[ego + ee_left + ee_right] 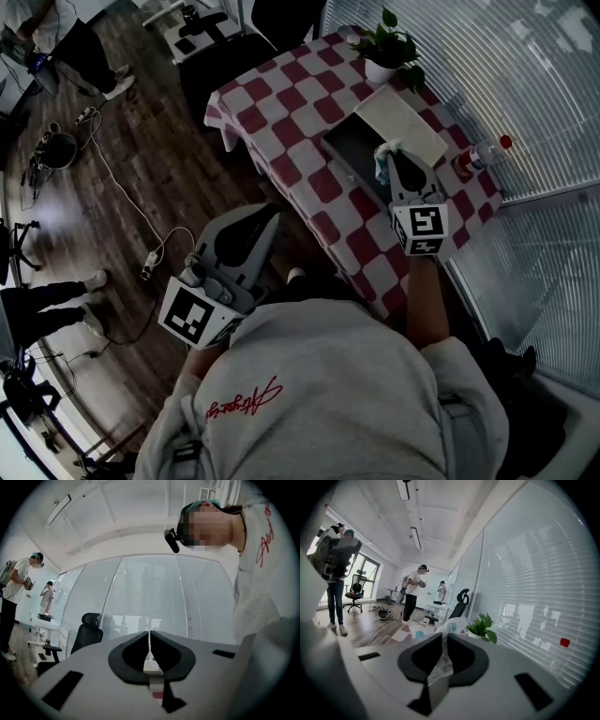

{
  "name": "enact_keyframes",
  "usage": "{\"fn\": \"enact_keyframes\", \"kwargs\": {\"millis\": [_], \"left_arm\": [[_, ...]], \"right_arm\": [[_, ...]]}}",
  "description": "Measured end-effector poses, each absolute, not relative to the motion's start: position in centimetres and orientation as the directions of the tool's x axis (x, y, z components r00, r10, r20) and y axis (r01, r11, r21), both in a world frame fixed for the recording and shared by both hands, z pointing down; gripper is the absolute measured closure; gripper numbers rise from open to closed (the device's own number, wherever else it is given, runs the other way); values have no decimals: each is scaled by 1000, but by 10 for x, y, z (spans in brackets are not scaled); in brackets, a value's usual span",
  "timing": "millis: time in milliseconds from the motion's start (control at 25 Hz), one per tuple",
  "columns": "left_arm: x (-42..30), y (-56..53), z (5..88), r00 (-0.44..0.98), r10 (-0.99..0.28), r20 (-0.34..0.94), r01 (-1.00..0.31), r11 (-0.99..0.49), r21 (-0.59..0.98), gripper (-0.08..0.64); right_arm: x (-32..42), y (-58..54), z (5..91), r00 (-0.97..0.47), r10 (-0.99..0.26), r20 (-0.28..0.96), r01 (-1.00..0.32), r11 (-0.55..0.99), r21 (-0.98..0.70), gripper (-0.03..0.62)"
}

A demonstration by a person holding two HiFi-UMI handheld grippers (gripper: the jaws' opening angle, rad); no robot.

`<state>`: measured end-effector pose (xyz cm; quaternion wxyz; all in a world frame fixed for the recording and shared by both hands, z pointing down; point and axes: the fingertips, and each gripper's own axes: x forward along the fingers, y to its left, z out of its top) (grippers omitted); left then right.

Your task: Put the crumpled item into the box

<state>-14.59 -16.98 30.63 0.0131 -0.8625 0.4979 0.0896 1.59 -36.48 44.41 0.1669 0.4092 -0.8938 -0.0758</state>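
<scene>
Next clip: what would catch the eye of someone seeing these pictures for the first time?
The red-and-white checked tablecloth stands out in the head view. Over it, the right gripper pinches a crumpled wrapper in its fingers, at the edge of an open dark box. The left gripper hangs shut and empty off the table, close to the person's body.

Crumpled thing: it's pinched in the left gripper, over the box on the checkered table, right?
Not quite. The crumpled thing is pinched in the right gripper, not the left; the right gripper view shows it between those jaws. The left gripper is shut on nothing. The rest holds: it hangs over the box on the checkered table.
</scene>
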Motion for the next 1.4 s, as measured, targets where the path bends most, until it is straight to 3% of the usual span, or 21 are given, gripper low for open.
{"fn": "enact_keyframes", "kwargs": {"millis": [1400], "left_arm": [[-169, -162, 297, 455, -869, -194, -879, -473, 55, 537]], "right_arm": [[16, -396, 515, -549, -691, 470, -678, 697, 234, 548]]}}
